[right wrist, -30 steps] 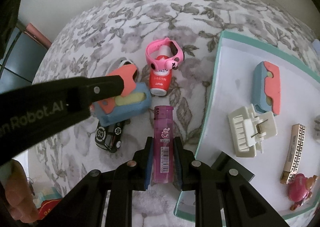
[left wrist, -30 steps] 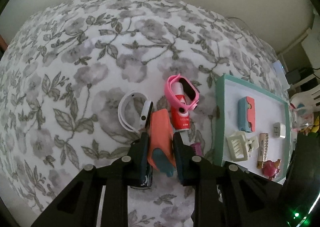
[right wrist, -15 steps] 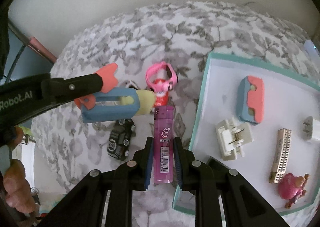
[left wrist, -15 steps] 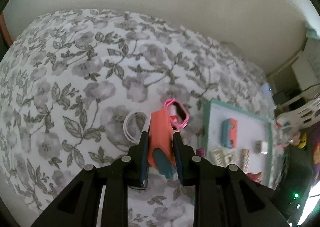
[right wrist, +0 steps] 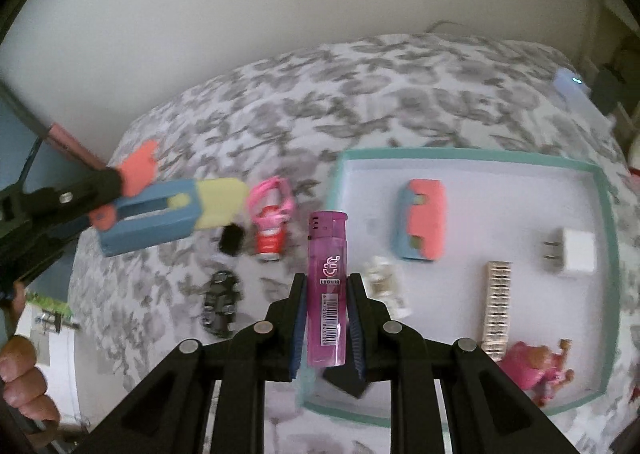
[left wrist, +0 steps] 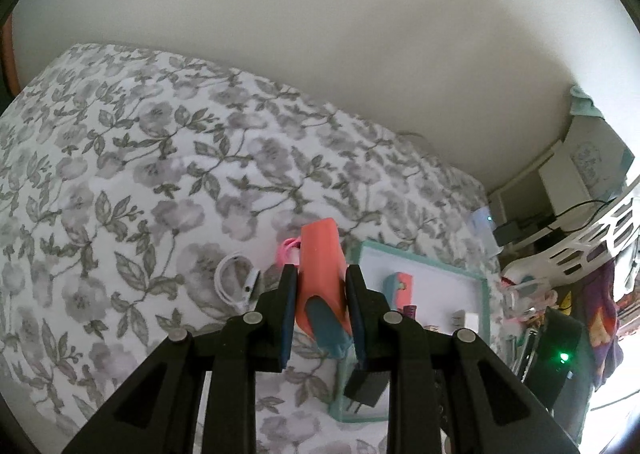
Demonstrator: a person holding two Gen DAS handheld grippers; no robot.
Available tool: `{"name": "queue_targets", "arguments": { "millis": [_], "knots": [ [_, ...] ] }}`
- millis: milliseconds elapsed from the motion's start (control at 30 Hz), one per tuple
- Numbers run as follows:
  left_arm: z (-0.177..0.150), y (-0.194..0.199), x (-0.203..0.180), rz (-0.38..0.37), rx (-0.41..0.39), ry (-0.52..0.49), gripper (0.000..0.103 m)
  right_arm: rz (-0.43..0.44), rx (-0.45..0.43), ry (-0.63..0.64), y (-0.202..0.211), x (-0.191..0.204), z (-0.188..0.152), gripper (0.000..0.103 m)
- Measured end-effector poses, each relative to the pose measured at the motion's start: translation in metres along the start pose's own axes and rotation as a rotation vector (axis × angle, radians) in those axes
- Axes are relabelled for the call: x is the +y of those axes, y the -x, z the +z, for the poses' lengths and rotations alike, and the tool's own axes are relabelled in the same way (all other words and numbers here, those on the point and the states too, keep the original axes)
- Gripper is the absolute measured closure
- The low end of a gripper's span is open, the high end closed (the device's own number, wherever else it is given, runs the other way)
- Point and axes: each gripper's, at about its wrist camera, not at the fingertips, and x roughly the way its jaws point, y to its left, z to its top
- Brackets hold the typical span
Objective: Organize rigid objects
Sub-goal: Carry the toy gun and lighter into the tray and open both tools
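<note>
My left gripper point(left wrist: 320, 280) is shut on a coral, blue and yellow foam block point(left wrist: 320, 270), held up above the flowered bedspread. The right wrist view shows that same left gripper point(right wrist: 112, 194) at the left, with the block point(right wrist: 168, 214) sticking out sideways. My right gripper point(right wrist: 327, 279) is shut on a purple lighter point(right wrist: 326, 286), hanging over the near left corner of the teal-rimmed white tray point(right wrist: 460, 153). The tray point(left wrist: 484, 294) lies right of the left gripper.
The tray holds a coral-blue block point(right wrist: 422, 230), a white charger point(right wrist: 576, 256), a harmonica point(right wrist: 496, 302), a pink doll point(right wrist: 536, 370), a white hair clip point(right wrist: 384, 286) and a black plug point(right wrist: 344, 378). On the bedspread lie a pink band around a red bottle point(right wrist: 272, 214), a black toy car point(right wrist: 220, 302) and a white watch point(left wrist: 236, 278).
Both grippers have risen off the bedspread with their objects. The right one has carried the lighter to the right, over the tray's corner. The left one has tilted up.
</note>
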Motion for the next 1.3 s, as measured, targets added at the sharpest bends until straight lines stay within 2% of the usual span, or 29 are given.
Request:
{"name": "queue_targets", "arguments": {
  "millis": [267,433,667,833,1133,1200,1300],
  "knots": [
    [-0.013,-0.022,-0.033,-0.042,0.040,-0.034,0.078,-0.079,0.004,-0.135,0.005,-0.060,0.002,0.083],
    [-0.028,-0.039,-0.066,-0.050,0.065,-0.093,0.078,-0.148,0.005,-0.202,0.009,-0.098,-0.002,0.082],
    [-0.053,-0.065,-0.117,-0.067,0.112,-0.198,0.078,-0.189,0.016,-0.264,0.011,-0.132,-0.010,0.082],
    [-0.065,-0.079,-0.143,-0.043,0.108,-0.259,0.078,-0.193,0.016,-0.294,0.013,-0.147,-0.014,0.082],
    [-0.077,-0.105,-0.150,-0.044,0.157,-0.249,0.077,-0.208,0.046,-0.272,0.002,-0.152,-0.019,0.082],
    [-0.079,-0.105,-0.153,-0.025,0.154,-0.268,0.076,-0.218,0.048,-0.258,0.000,-0.151,-0.019,0.082],
    [-0.082,-0.110,-0.153,0.047,0.173,-0.298,0.076,-0.233,0.052,-0.236,0.000,-0.148,-0.018,0.082]
  ]
}}
